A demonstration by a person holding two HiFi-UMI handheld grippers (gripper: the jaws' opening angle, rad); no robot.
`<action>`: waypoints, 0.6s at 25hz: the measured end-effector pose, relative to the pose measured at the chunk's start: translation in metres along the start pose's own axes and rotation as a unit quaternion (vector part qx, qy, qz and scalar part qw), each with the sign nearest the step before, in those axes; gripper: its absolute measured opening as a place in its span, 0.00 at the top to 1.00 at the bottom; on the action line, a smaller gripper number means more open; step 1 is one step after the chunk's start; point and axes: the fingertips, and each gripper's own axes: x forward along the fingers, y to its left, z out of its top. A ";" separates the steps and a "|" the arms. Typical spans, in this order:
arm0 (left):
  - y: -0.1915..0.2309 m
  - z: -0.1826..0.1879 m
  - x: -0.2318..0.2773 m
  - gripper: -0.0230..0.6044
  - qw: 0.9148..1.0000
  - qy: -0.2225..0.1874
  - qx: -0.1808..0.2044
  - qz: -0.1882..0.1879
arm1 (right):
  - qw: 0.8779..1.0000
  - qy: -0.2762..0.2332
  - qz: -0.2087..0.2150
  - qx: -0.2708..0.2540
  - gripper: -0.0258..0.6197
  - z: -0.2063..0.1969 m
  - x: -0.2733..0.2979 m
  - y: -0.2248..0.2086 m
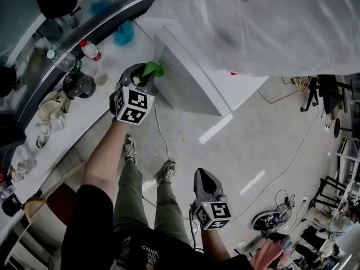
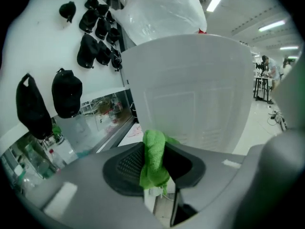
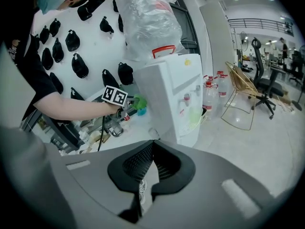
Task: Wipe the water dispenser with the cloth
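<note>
A white water dispenser point(image 1: 191, 77) stands on the floor with a plastic-wrapped bottle point(image 1: 281, 21) on top. My left gripper point(image 1: 147, 73) is shut on a green cloth point(image 1: 152, 69) and holds it at the dispenser's side panel point(image 2: 190, 94). The cloth point(image 2: 154, 159) hangs bunched between the jaws in the left gripper view. My right gripper point(image 1: 203, 179) hangs low over the floor, shut with nothing in it, well away from the dispenser point(image 3: 174, 97). In the right gripper view the jaws point(image 3: 151, 156) meet at their tips, and the left gripper's marker cube point(image 3: 115, 96) shows beside the dispenser.
A white counter point(image 1: 73, 117) to the left carries a bottle point(image 1: 90, 49), a kettle point(image 1: 79, 85), cups and clutter. Black caps point(image 2: 66, 92) hang on the wall above it. A cable point(image 1: 160, 131) trails over the floor by the person's feet. Chairs and stands point(image 1: 320, 94) fill the far right.
</note>
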 end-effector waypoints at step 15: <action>-0.211 -0.027 -0.041 0.78 0.989 -0.007 0.012 -0.144 | 0.998 0.021 0.036 -0.056 0.95 -0.019 -0.014 -0.010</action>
